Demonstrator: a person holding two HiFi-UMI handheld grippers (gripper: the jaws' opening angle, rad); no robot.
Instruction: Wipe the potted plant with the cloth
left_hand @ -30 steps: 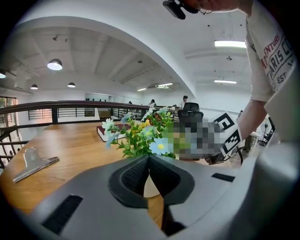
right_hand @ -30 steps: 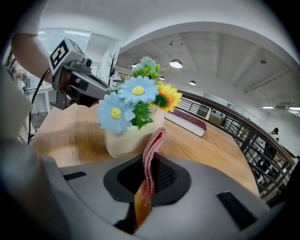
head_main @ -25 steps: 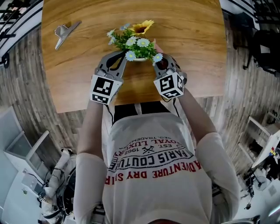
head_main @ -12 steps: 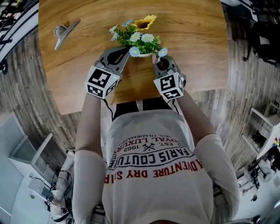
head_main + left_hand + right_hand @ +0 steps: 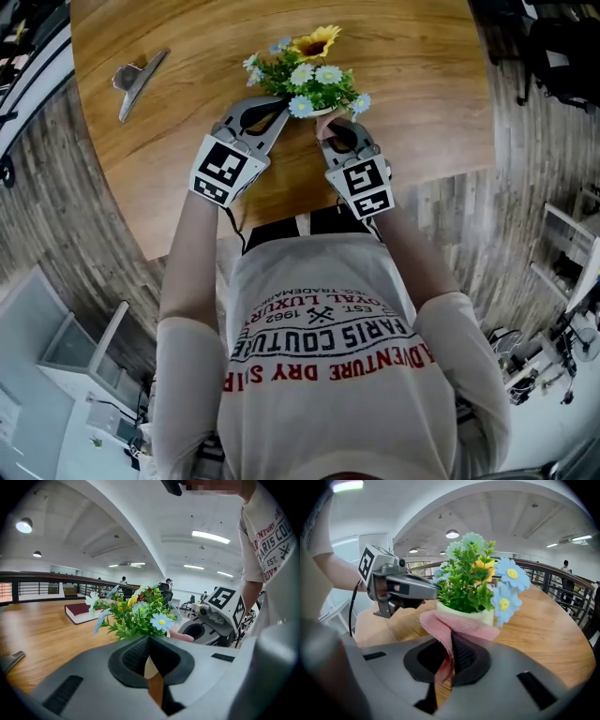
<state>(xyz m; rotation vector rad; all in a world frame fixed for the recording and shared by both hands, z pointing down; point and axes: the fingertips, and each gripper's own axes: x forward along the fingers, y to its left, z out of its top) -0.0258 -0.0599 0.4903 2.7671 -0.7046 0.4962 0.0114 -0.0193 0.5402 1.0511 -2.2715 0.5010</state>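
While my right gripper clamps the cloth against the pot just ahead — left gripper closed, empty — wiping's underway; next I'd sweep its rim.

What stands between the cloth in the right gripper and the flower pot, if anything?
Nothing visible does. The pink cloth, clamped by the fingers of the right gripper, seems to lie against the cream pot below the leaves. The left gripper, shut, is at the pot's other side, not between them.
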